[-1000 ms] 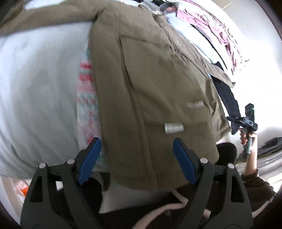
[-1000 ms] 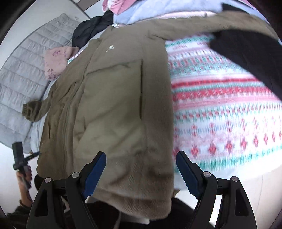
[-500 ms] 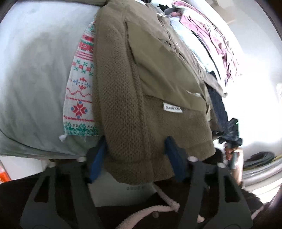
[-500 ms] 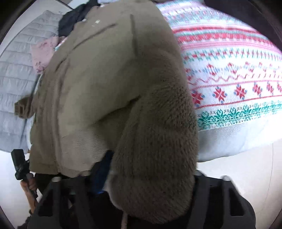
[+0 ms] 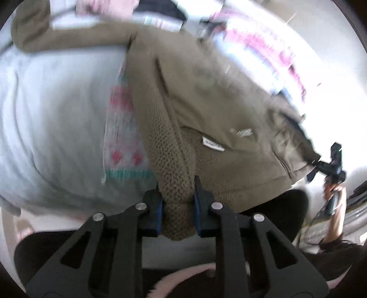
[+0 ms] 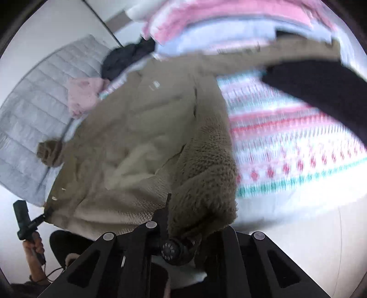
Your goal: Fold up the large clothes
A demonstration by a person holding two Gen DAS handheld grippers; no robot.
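Left gripper (image 5: pixel 177 206) closing on fleece jacket (image 5: pixel 206 110) hem, pointing steeply down

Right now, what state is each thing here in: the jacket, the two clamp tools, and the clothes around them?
Olive fleece jacket: spread face up, bottom hem pinched at two points.
Left gripper: jaws closing, hem bunched between the blue pads.
Right gripper: shut on the hem's other corner.
Patterned knit sweater: lying flat under the jacket.
Quilted grey garment: spread flat.
Pink clothes pile: stacked, blurred.
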